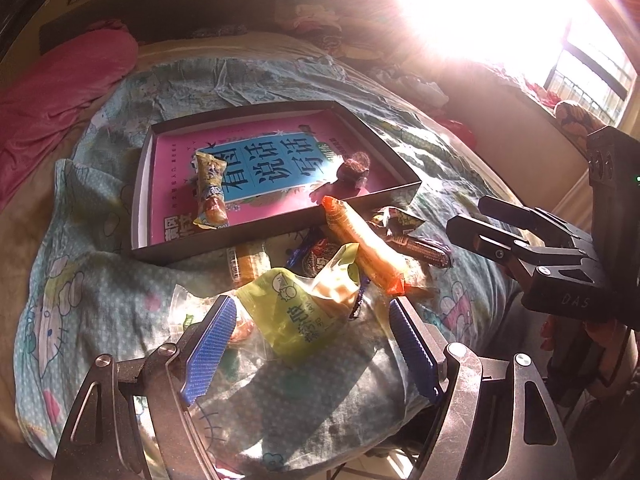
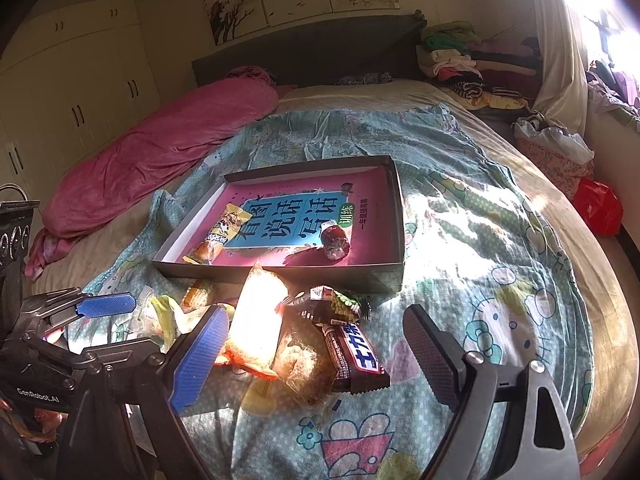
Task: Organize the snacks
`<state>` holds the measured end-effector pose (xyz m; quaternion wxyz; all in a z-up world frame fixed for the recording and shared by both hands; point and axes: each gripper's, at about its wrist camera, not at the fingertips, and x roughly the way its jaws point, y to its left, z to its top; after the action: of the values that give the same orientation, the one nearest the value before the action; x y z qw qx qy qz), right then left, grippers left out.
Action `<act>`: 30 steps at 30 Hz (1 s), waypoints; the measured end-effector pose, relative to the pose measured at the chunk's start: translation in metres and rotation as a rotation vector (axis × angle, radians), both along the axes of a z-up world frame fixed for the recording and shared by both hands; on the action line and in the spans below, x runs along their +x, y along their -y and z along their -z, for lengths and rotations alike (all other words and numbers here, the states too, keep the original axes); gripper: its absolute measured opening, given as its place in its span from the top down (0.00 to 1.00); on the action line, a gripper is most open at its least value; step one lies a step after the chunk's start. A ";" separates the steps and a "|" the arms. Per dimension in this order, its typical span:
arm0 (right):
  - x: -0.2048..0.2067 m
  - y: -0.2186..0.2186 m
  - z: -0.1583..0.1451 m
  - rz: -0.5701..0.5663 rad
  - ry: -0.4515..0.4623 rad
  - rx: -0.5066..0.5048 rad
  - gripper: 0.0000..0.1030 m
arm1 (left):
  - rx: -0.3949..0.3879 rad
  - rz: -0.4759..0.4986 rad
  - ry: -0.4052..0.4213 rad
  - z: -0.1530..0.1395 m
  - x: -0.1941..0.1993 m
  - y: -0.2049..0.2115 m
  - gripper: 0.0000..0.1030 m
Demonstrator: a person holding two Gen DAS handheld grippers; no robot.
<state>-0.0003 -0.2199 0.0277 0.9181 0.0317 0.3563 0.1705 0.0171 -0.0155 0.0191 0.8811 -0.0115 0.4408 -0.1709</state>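
Note:
A shallow dark box (image 1: 276, 236) (image 2: 280, 274) lined with a pink printed sheet lies on the bed. In it are a yellow snack packet (image 1: 210, 192) (image 2: 218, 236) and a round dark-wrapped sweet (image 1: 352, 172) (image 2: 336, 240). In front of the box is a heap of loose snacks. My left gripper (image 1: 312, 302) (image 2: 120, 324) is open, its blue pads either side of a green packet (image 1: 296, 312) without pressing it. My right gripper (image 2: 316, 316) (image 1: 466, 216) is open over a long orange packet (image 2: 256, 328) (image 1: 360, 244) and a dark chocolate bar (image 2: 356, 356) (image 1: 424, 248).
The snacks rest on a pale blue cartoon bedspread (image 2: 460, 240). A pink blanket (image 2: 160, 148) lies at the left, piled clothes (image 2: 452, 56) at the headboard. A red bag (image 2: 598, 206) sits beyond the bed's right edge. Window glare (image 1: 480, 0) washes out the upper right.

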 end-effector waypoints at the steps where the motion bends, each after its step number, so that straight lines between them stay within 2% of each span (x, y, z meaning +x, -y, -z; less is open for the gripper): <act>1: 0.000 0.000 0.000 -0.002 0.000 0.002 0.14 | 0.005 0.007 0.001 0.001 0.000 0.001 0.22; 8: -0.001 -0.003 0.000 -0.018 -0.011 0.016 0.14 | 0.041 0.067 0.003 0.009 -0.001 0.017 0.22; 17: 0.000 -0.010 0.003 -0.045 -0.028 0.010 0.14 | 0.123 0.074 0.039 0.017 0.006 0.024 0.23; 27: 0.005 -0.023 0.012 -0.097 -0.073 -0.002 0.14 | 0.134 0.081 0.016 0.031 0.017 0.027 0.22; 30: 0.008 -0.027 0.017 -0.110 -0.094 0.003 0.14 | 0.126 0.086 0.018 0.032 0.020 0.027 0.25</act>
<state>0.0077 -0.1928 0.0111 0.8895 0.0215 0.4000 0.2197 0.0371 -0.0426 -0.0132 0.8757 0.0646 0.4430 -0.1807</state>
